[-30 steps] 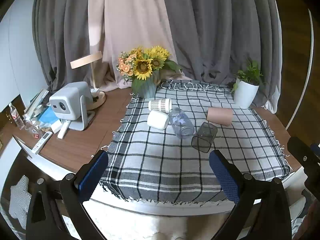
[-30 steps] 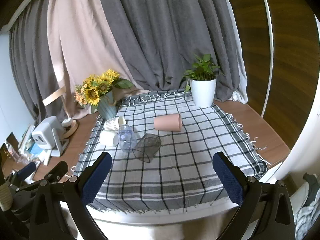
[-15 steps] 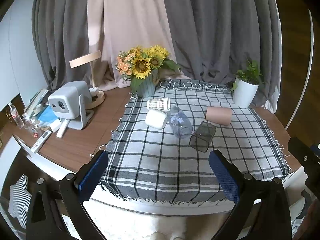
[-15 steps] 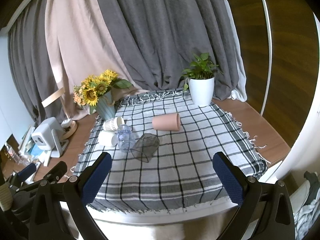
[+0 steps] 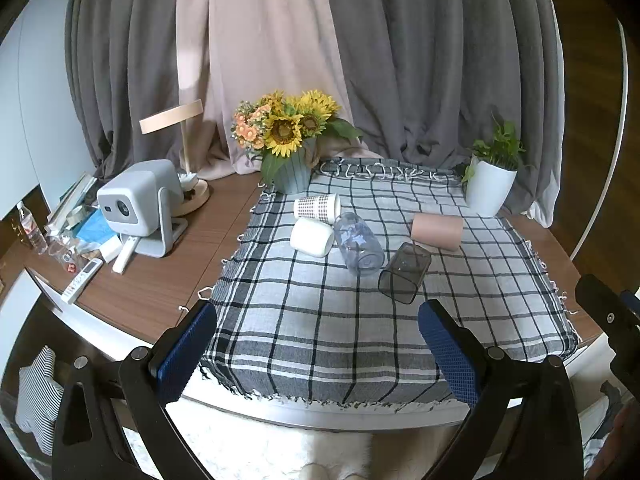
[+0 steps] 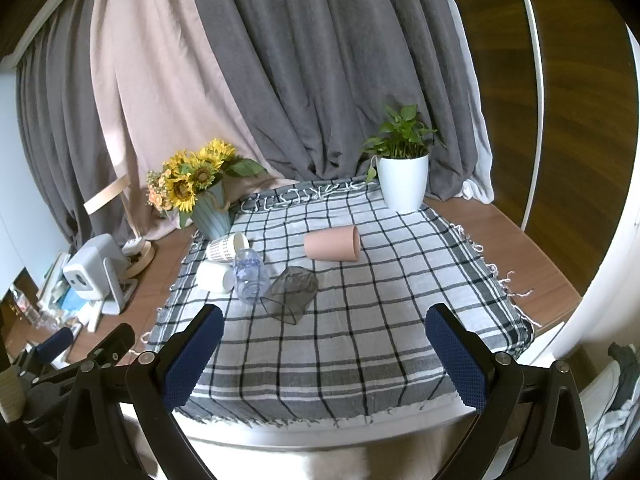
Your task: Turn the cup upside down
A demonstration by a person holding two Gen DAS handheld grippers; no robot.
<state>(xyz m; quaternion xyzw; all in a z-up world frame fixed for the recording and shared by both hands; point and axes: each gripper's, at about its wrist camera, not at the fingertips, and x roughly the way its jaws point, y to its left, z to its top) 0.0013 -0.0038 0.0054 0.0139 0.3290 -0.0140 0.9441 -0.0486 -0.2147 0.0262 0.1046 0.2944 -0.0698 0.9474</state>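
Several cups lie on their sides on a checked cloth [image 5: 328,336]: a patterned cup [image 5: 317,207], a white cup [image 5: 312,237], a clear bluish cup [image 5: 359,243], a smoky grey cup [image 5: 404,273] and a pink cup [image 5: 437,231]. The same cups show in the right wrist view: patterned [image 6: 227,246], white [image 6: 215,276], bluish [image 6: 250,274], grey [image 6: 291,294], pink [image 6: 332,243]. My left gripper [image 5: 316,354] is open and empty, held back from the table's front edge. My right gripper [image 6: 324,354] is open and empty, also before the front edge.
A sunflower vase [image 5: 290,144] stands at the cloth's back left and a white plant pot [image 5: 489,188] at the back right. A grey projector [image 5: 138,204], a lamp [image 5: 180,148] and small clutter occupy the left of the wooden table. Curtains hang behind.
Both views have shifted slightly, the cups sitting a little higher in frame. Nothing on the table has moved and both grippers stay open.
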